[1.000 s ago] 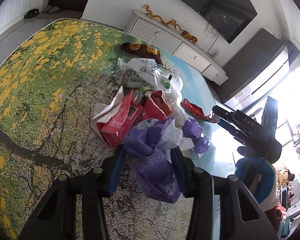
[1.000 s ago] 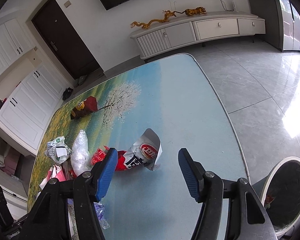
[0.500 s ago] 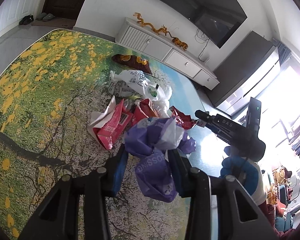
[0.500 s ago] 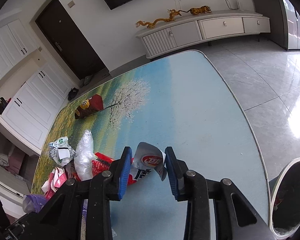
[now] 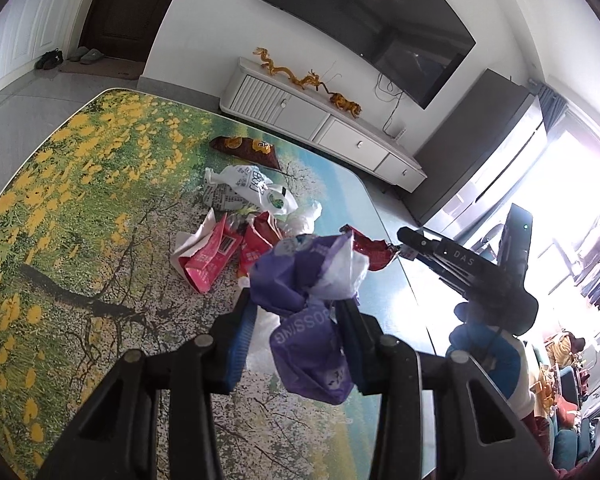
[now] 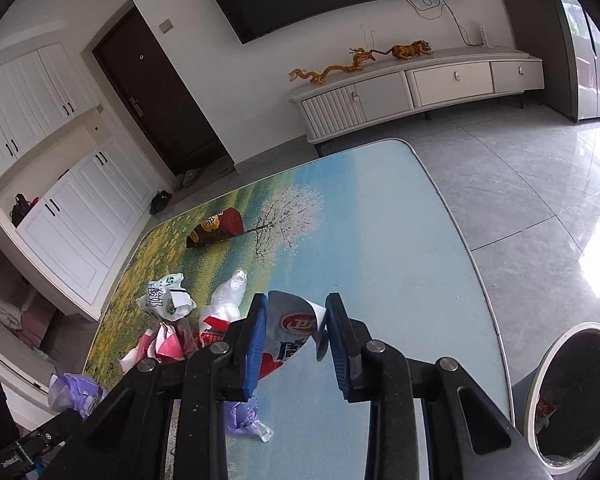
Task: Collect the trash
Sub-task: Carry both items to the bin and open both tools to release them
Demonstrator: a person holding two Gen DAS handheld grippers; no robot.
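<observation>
Your left claw (image 5: 296,320) is clamped on the crumpled purple bag (image 5: 308,304), your right claw (image 6: 296,340), jaws just closing, on the red-and-white wrapper (image 6: 290,328), both above the near bench (image 6: 380,240): light, limp, slippery, so pinch bunched folds.
</observation>
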